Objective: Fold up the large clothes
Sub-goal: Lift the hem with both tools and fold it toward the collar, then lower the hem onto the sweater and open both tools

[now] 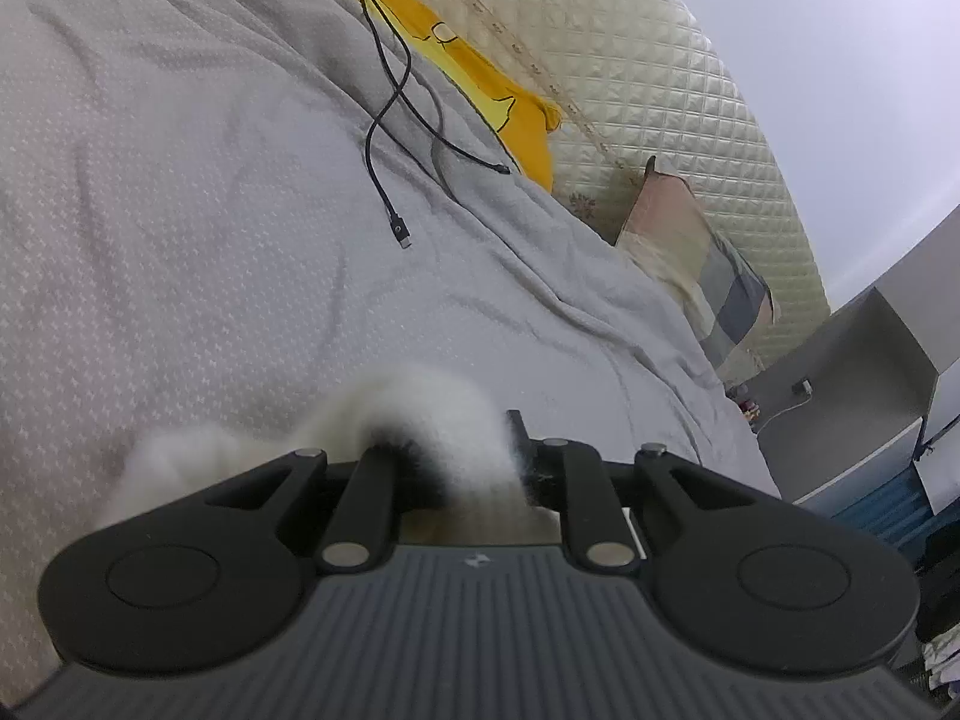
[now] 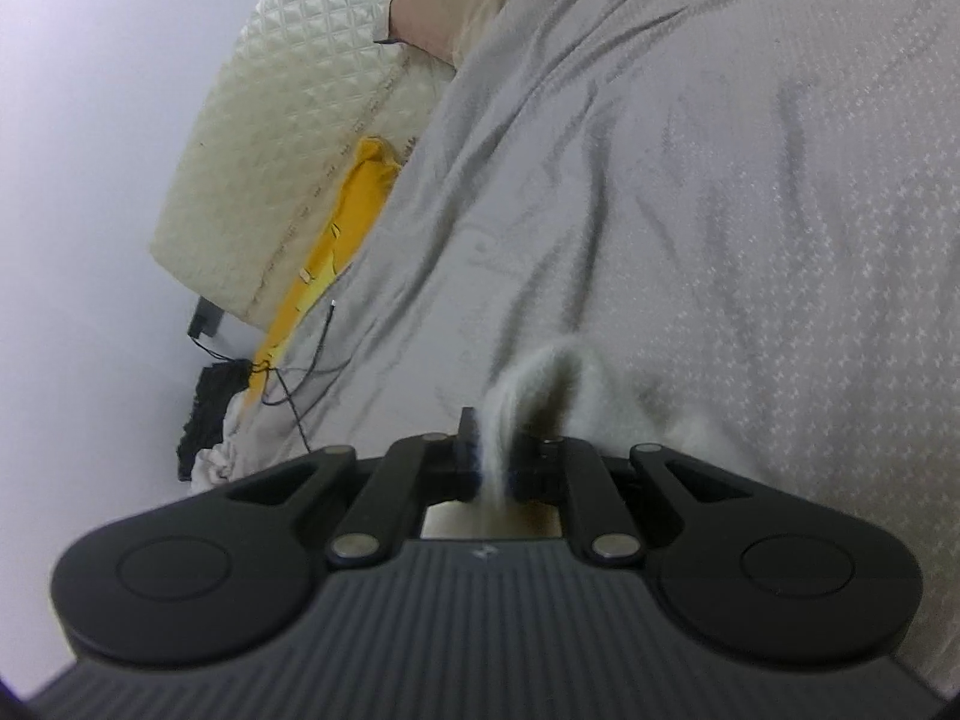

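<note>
Close in, left gripper [image 1: 456,468]: jaws narrow, pinched on a bunched loop of fuzzy white garment [image 1: 420,414] that humps up over the fingers, with more of it trailing off to the left. The grip looks bulky; the loop fills the gap.

Right gripper [image 2: 492,456]: jaws nearly together, clamped on a thinner strand of the same white fabric [image 2: 540,378], which arches out and drops to the right onto the bed.

Beyond both: grey bedspread [image 1: 210,210], wrinkled, serving as the folding surface. The garment sits at its near edge, gathered at both grippers; its full outline is not visible.

Further out: black charging cable [image 1: 390,120] loose on the bedspread, yellow cloth [image 1: 510,114] along the quilted headboard [image 1: 660,90], patchwork pillow [image 1: 702,264] against it.

Judgement on the step: lay-down of a held edge. To do it well, keep both pinches level and pulled apart so the fabric lands taut, not bunched. Land it short of the cable. Release only once the cloth rests flat.
</note>
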Available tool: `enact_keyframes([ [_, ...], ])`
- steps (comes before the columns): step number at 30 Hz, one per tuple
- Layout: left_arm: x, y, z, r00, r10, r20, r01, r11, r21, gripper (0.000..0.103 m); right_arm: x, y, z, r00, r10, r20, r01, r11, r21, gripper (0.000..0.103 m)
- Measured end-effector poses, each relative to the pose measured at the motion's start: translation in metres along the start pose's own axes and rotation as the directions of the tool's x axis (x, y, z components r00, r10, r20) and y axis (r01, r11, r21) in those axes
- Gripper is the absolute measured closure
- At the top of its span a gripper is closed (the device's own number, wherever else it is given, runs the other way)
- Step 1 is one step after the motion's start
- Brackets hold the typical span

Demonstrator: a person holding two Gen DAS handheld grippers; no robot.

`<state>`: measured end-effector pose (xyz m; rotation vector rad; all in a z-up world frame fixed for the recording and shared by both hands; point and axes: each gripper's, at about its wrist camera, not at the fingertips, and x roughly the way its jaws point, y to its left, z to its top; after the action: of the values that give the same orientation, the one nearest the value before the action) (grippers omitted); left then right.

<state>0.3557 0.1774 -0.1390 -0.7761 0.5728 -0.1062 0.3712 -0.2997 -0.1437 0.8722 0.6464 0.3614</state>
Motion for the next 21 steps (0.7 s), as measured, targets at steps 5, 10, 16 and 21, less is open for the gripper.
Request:
enact_keyframes([
  [5, -0.012, -0.009, -0.003, 0.997, -0.065, -0.03, 0.066, 0.998, 0.019, 0.049, -0.009, 0.007, -0.002, 1.0, -0.009, -0.004, 0.009, 1.0, -0.022, 0.089],
  [10, -0.042, -0.035, -0.011, 0.992, -0.121, 0.031, 0.116, 0.987, 0.113, 0.02, -0.026, 0.039, -0.008, 1.0, -0.003, 0.003, 0.004, 0.991, -0.132, 0.039],
  [16, -0.049, -0.067, -0.03, 0.999, -0.029, -0.016, 0.032, 0.958, 0.286, 0.02, -0.04, 0.071, -0.026, 1.0, 0.009, -0.011, -0.011, 0.96, -0.279, 0.039],
  [21, -0.033, -0.067, -0.045, 0.99, 0.141, -0.013, -0.125, 0.912, 0.391, 0.02, -0.027, 0.083, -0.039, 0.987, -0.159, -0.003, 0.139, 0.867, -0.478, 0.056],
])
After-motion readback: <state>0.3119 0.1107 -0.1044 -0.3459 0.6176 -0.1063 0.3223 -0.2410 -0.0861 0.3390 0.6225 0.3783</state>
